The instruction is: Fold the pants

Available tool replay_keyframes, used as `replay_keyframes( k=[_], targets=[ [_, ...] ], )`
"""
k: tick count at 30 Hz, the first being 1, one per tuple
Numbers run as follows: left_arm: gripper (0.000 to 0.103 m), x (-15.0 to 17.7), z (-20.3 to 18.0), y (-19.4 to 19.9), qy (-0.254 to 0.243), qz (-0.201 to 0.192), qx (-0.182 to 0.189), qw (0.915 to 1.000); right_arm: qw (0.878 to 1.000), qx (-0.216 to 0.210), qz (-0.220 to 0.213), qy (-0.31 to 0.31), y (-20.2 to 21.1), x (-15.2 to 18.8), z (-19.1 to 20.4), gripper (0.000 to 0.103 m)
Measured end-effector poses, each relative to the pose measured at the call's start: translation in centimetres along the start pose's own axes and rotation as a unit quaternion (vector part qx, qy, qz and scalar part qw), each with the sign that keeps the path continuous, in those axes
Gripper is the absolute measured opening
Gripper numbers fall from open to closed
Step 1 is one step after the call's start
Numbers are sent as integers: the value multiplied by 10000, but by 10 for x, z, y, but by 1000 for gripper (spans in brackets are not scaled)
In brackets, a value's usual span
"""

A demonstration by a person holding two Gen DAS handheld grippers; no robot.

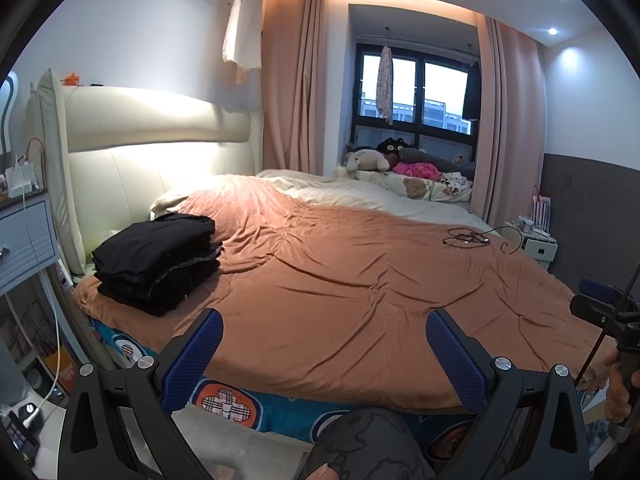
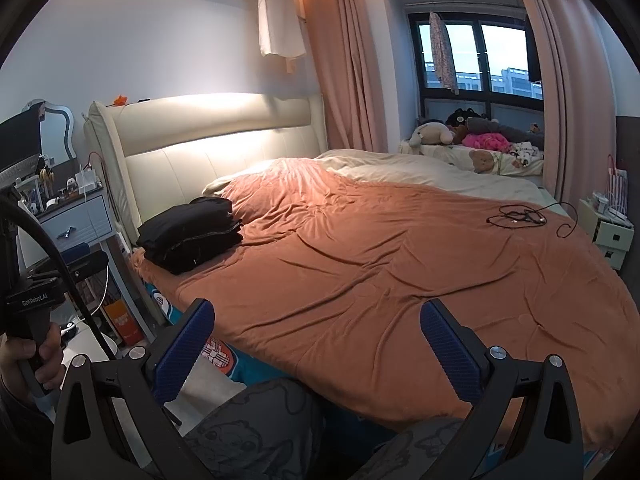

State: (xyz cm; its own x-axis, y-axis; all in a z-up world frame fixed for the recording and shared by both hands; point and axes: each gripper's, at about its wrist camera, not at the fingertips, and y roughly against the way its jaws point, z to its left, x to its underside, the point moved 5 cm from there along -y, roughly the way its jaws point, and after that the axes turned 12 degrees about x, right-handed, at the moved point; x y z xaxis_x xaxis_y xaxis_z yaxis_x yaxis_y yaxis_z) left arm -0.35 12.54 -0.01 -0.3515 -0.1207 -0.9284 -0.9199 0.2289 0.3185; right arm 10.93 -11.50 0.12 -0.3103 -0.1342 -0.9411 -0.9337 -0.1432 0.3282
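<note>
A stack of folded black pants (image 1: 158, 258) (image 2: 192, 233) lies on the orange bedspread (image 1: 340, 288) (image 2: 380, 272) near the headboard, at the bed's left corner. My left gripper (image 1: 324, 324) hovers open over the bed's near edge, well to the right of the stack, with nothing between its blue pads. My right gripper (image 2: 316, 316) is also open and empty above the near edge. Each view shows the other gripper's handle held by a hand: the right one (image 1: 612, 320) at the right rim, the left one (image 2: 36, 308) at the left rim.
A tangled black cable (image 1: 468, 237) (image 2: 520, 216) lies on the far right of the spread. A grey nightstand (image 1: 24, 236) (image 2: 76, 220) stands left of the bed, a cream headboard (image 1: 160, 148) behind it. The person's patterned trouser knees (image 1: 360, 444) (image 2: 256, 432) are under the grippers.
</note>
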Motion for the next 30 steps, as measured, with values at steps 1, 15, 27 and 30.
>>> replay_keyframes(
  k=[1,15,27,30],
  targets=[
    [102,0,0,0,2,-2,-11,10000,10000,-7,1,0,-1,0,-1,103],
    [102,0,4,1,28,-23,-20,10000,10000,-24,11,0,-1,0,0,103],
    [102,-3,10,5,79,-127,-53,9999,10000,-27,20,27,1,0,2,103],
    [102,-3,12,5,114,-139,-77,9998,10000,-23,7,36,2,0,2,103]
  ],
)
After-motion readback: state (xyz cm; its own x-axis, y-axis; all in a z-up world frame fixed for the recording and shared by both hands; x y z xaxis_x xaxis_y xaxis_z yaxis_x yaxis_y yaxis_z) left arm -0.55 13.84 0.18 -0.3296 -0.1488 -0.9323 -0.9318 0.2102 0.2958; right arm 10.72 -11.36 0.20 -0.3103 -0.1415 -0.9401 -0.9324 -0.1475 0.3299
